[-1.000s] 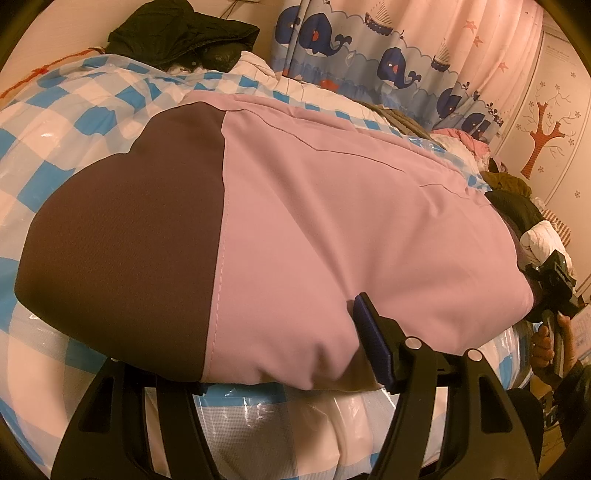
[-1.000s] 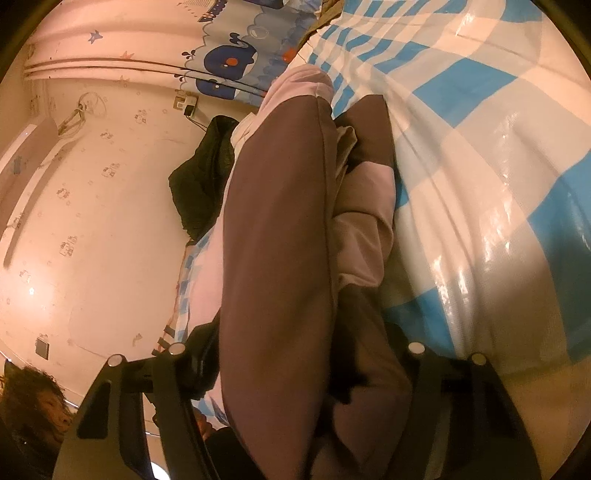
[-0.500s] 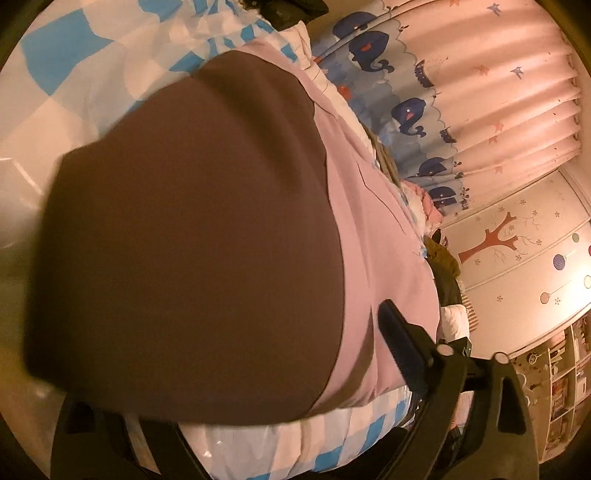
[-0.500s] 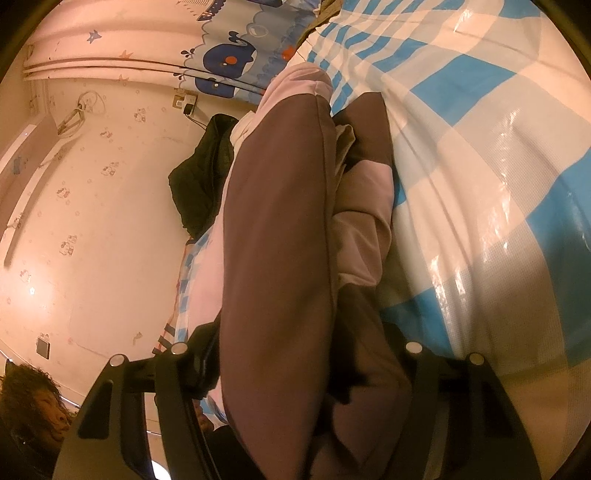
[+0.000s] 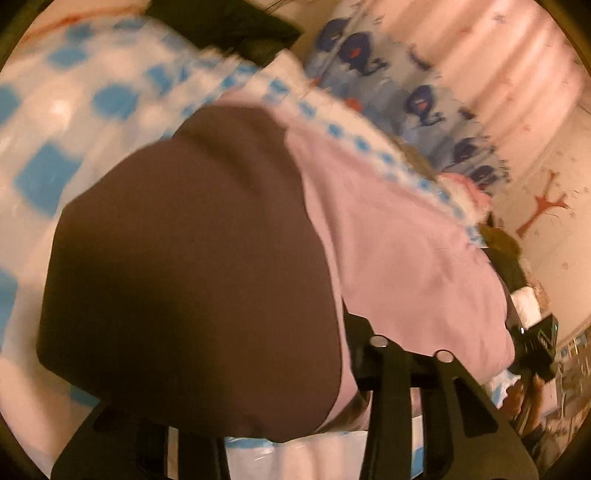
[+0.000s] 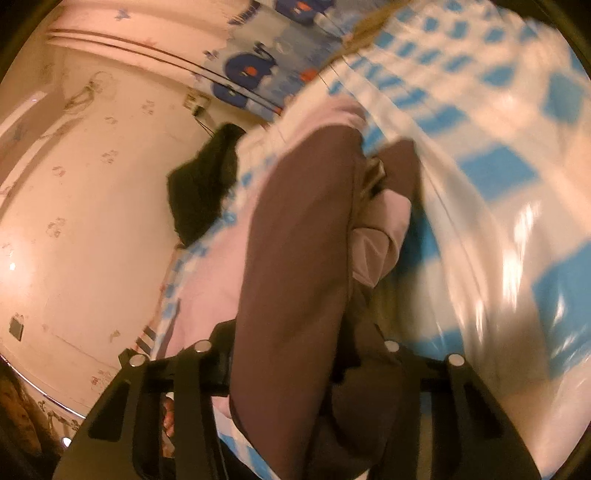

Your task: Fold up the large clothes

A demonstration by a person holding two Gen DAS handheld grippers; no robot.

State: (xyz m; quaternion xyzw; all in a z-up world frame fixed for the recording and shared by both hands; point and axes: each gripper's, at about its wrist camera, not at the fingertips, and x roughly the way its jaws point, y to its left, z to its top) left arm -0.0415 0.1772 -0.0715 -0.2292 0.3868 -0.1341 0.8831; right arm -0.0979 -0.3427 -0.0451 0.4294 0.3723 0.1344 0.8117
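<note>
While the left gripper (image 5: 288, 373) is closing on the soft, bulky jacket (image 5: 406, 266) lying on the bed (image 5: 74, 122), its brown end is looming nearer than a second ago. Rightward, the right gripper (image 6: 299, 354) is narrowing around the hem, best gripped there, and sitting higher.

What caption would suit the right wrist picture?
Right gripper closing on a brown-and-pink jacket over the blue-checked bed cover.

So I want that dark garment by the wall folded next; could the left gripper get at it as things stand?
Probably not yet: the left gripper fingers are closing with the pink and brown jacket between them, and that jacket lies before the dark garment.
</note>
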